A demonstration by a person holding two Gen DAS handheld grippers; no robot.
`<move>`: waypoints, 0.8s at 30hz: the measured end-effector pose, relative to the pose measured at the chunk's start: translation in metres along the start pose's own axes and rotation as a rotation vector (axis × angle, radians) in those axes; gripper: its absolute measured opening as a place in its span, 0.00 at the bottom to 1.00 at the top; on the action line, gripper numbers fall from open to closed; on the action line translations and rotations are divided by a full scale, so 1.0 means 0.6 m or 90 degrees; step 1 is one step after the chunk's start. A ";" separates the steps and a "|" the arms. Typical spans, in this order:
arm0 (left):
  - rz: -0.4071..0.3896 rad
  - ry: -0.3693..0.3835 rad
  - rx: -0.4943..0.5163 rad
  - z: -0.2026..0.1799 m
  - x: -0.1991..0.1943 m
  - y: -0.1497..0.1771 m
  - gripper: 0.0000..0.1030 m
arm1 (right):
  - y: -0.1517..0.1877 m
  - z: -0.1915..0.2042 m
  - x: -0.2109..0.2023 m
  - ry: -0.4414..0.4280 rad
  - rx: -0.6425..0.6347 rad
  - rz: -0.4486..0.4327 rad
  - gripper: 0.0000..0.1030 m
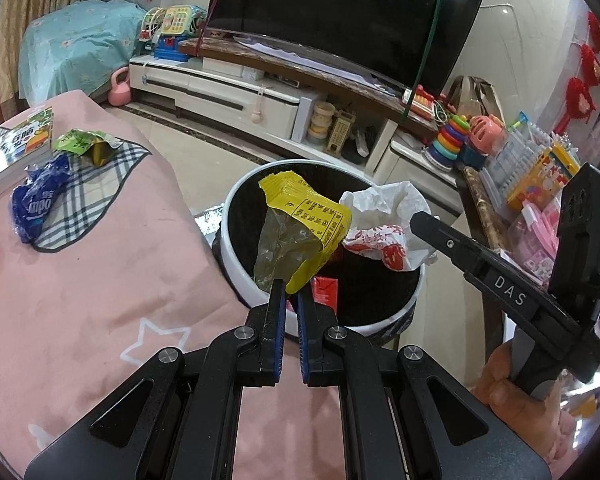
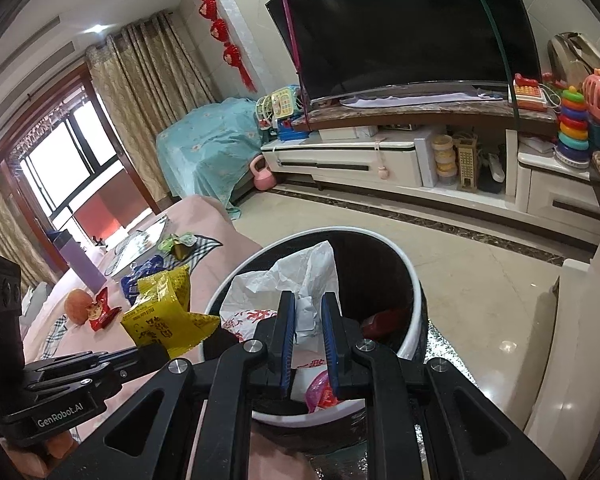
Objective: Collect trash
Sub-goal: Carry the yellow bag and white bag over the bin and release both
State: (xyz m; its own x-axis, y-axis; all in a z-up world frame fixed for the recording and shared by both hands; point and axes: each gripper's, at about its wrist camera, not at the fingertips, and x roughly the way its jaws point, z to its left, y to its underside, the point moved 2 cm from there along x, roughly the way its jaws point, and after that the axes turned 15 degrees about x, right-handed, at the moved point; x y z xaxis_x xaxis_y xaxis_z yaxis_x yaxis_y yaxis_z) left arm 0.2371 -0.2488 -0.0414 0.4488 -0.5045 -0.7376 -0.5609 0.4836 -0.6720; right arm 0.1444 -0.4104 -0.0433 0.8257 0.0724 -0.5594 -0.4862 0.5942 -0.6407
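Note:
My left gripper [image 1: 292,294] is shut on the lower corner of a yellow snack wrapper [image 1: 308,220] with a clear film side, which hangs over the near rim of a round bin [image 1: 236,200], white outside and black inside. My right gripper [image 2: 310,300] is shut on a crumpled white bag with red print [image 2: 300,272], held above the bin's mouth [image 2: 416,308]. In the left wrist view the right gripper [image 1: 418,222] comes in from the right, gripping the white bag [image 1: 380,216]. A red packet [image 1: 325,290] lies inside the bin.
On the pink-clothed table [image 1: 100,280] to the left lie a blue wrapper [image 1: 36,200], a green wrapper [image 1: 80,142], books [image 1: 12,148], a red snack packet [image 2: 104,312], an orange fruit [image 2: 78,306] and a purple bottle [image 2: 80,264]. Beyond the bin are tiled floor, a TV stand [image 2: 380,160] and toys [image 1: 452,136].

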 end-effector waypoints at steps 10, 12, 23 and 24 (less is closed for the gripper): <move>0.018 0.004 0.000 -0.002 0.023 -0.005 0.05 | -0.011 -0.014 0.017 0.009 0.004 0.008 0.13; 0.022 0.007 -0.002 -0.001 0.027 -0.005 0.05 | -0.011 -0.016 0.021 0.011 0.006 0.012 0.13; 0.031 0.011 0.000 -0.004 0.038 -0.007 0.05 | -0.014 -0.023 0.032 0.020 0.008 0.020 0.14; 0.031 0.011 0.000 -0.004 0.039 -0.008 0.05 | -0.016 -0.024 0.033 0.020 0.008 0.020 0.14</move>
State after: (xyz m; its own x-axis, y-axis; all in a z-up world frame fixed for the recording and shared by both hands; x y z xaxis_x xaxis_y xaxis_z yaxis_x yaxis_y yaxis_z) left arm 0.2483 -0.2644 -0.0552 0.4094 -0.4928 -0.7678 -0.5821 0.5070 -0.6357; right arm 0.1613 -0.4260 -0.0558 0.8006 0.0655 -0.5956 -0.5078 0.6020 -0.6162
